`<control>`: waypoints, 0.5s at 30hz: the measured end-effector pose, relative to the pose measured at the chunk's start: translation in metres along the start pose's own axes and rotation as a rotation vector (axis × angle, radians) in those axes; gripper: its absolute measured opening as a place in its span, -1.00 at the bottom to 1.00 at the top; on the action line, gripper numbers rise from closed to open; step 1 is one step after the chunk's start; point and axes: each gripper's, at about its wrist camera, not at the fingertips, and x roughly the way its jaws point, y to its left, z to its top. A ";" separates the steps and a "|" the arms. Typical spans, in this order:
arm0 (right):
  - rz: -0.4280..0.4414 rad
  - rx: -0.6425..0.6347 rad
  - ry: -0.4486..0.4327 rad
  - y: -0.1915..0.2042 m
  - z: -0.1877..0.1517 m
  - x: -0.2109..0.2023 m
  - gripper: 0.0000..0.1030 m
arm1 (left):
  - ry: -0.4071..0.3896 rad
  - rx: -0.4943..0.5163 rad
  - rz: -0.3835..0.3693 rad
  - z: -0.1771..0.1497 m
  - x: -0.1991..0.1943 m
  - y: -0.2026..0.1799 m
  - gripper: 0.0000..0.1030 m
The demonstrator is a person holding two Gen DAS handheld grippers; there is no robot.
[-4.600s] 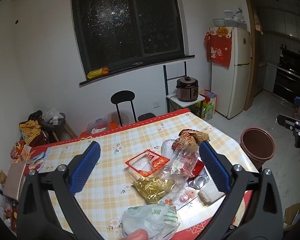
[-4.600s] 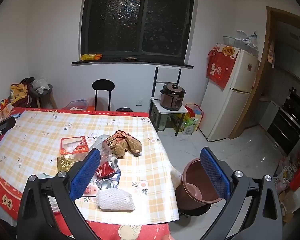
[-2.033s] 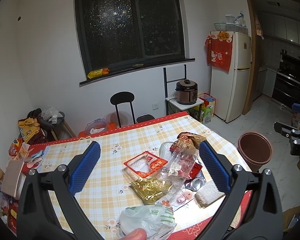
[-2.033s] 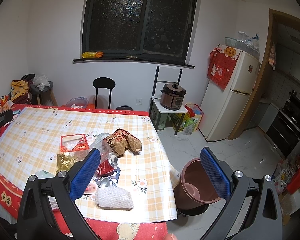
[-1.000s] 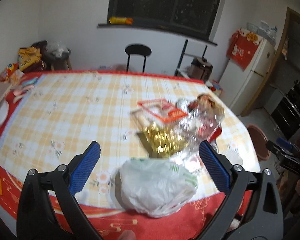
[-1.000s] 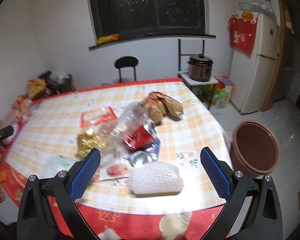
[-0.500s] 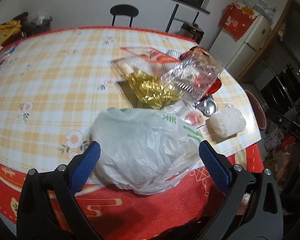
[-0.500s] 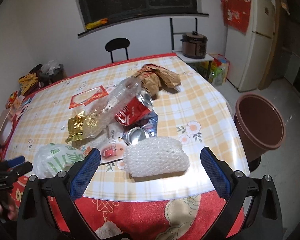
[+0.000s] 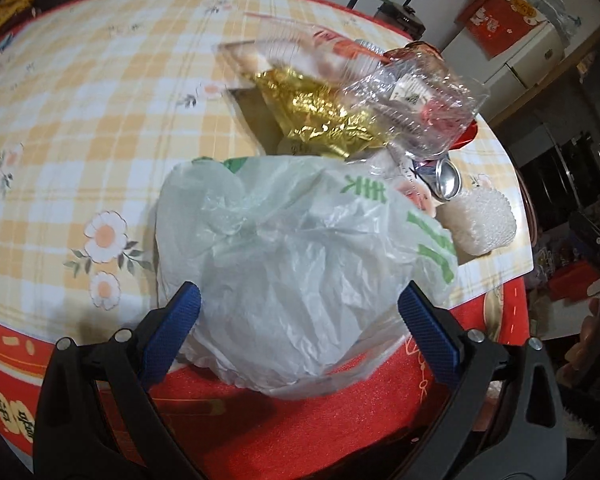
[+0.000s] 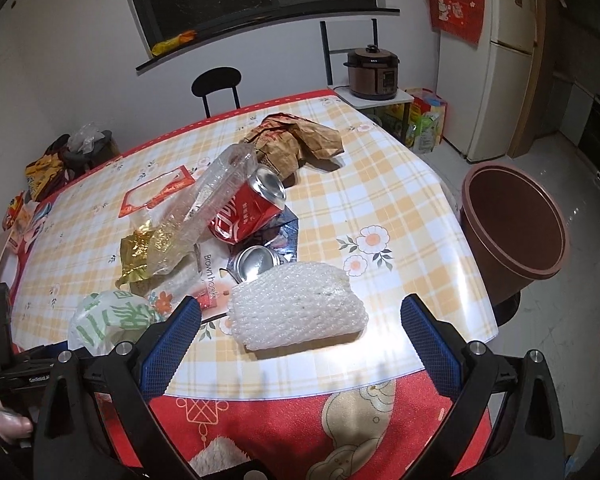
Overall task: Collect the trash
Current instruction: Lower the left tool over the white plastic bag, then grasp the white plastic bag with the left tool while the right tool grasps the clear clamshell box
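A crumpled white plastic bag with green print point(image 9: 300, 264) lies at the table's near edge, and my open left gripper point(image 9: 300, 320) straddles it without pressing on it. Behind it sit a gold foil wrapper point(image 9: 320, 112), a clear plastic bottle point(image 9: 412, 96), a silver can point(image 9: 446, 180) and a white bubble-wrap roll point(image 9: 484, 224). In the right wrist view my open right gripper point(image 10: 300, 336) stands just in front of the bubble-wrap roll point(image 10: 300, 312). A red cola can point(image 10: 248, 208), a brown paper bag point(image 10: 300, 140) and the white plastic bag point(image 10: 108, 316) lie beyond.
A brown trash bin point(image 10: 512, 224) stands on the floor right of the table point(image 10: 380, 200). A black chair point(image 10: 216, 84), a rice cooker point(image 10: 374, 68) and a fridge point(image 10: 492, 60) are behind. A hand point(image 10: 8, 424) holds the left gripper's handle at lower left.
Both grippers dropped from a high view of the room to the table's near edge. The left one closed in around the white bag; the right one neared the bubble-wrap roll.
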 end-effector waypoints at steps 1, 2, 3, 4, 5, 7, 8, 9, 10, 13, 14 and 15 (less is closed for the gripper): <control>0.000 -0.001 0.006 0.000 0.000 0.001 0.91 | 0.008 -0.004 0.001 0.000 0.003 0.001 0.89; 0.002 -0.002 0.018 0.000 -0.001 0.004 0.91 | 0.020 -0.011 0.000 0.000 0.006 0.002 0.89; 0.009 -0.001 0.027 0.000 -0.001 0.007 0.91 | 0.026 -0.016 -0.004 0.000 0.008 0.003 0.88; 0.015 0.001 0.040 0.000 -0.002 0.010 0.91 | 0.032 -0.022 -0.009 0.000 0.011 0.004 0.88; 0.018 0.001 0.052 0.000 -0.002 0.013 0.91 | 0.035 -0.028 -0.013 0.000 0.012 0.006 0.88; 0.024 -0.005 0.068 0.002 -0.002 0.017 0.91 | 0.040 -0.045 -0.025 0.000 0.017 0.010 0.88; 0.026 -0.008 0.070 0.004 -0.002 0.018 0.91 | 0.040 -0.052 -0.029 -0.001 0.018 0.012 0.88; 0.032 -0.011 0.071 0.005 -0.001 0.020 0.91 | 0.042 -0.062 -0.033 -0.001 0.020 0.014 0.87; 0.044 -0.016 0.070 0.006 0.000 0.020 0.91 | 0.044 -0.070 -0.037 -0.001 0.021 0.016 0.86; 0.114 -0.027 0.078 0.012 0.003 0.024 0.91 | 0.044 -0.096 -0.047 0.000 0.023 0.022 0.67; 0.133 -0.031 0.084 0.014 0.005 0.025 0.91 | 0.040 -0.103 -0.052 0.000 0.022 0.024 0.56; 0.152 -0.039 0.089 0.018 0.006 0.027 0.91 | 0.033 -0.113 -0.061 0.000 0.021 0.027 0.45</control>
